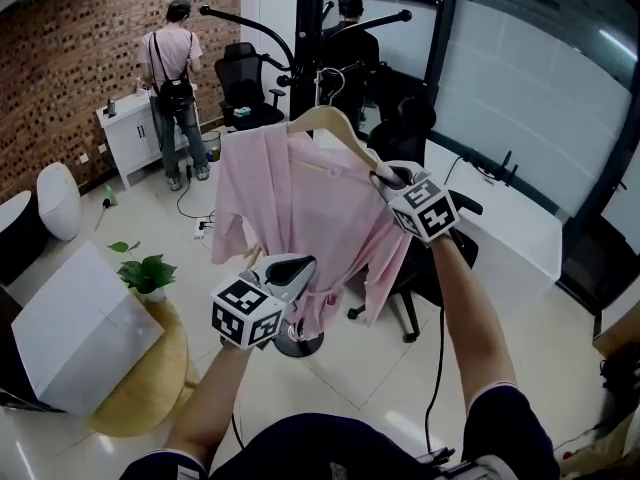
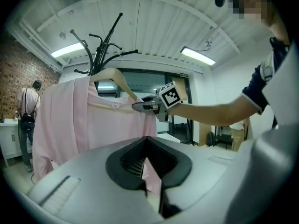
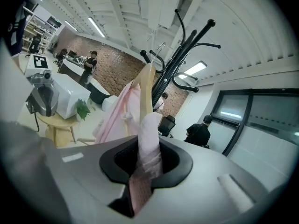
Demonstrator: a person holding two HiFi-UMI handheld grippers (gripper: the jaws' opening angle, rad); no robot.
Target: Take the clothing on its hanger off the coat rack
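A pink garment hangs on a wooden hanger in front of the black coat rack. The hanger's metal hook is up among the rack's arms; I cannot tell whether it rests on one. My right gripper is shut on the hanger's right end, with pink cloth wrapped over it between the jaws. My left gripper is lower down, shut on a fold of the pink garment. The left gripper view also shows the right gripper at the hanger's shoulder.
The rack's base stands on the tiled floor. Black office chairs are close behind the garment. A round yellow table with a plant and a white box is at the left. Two people stand farther back. A glass wall runs along the right.
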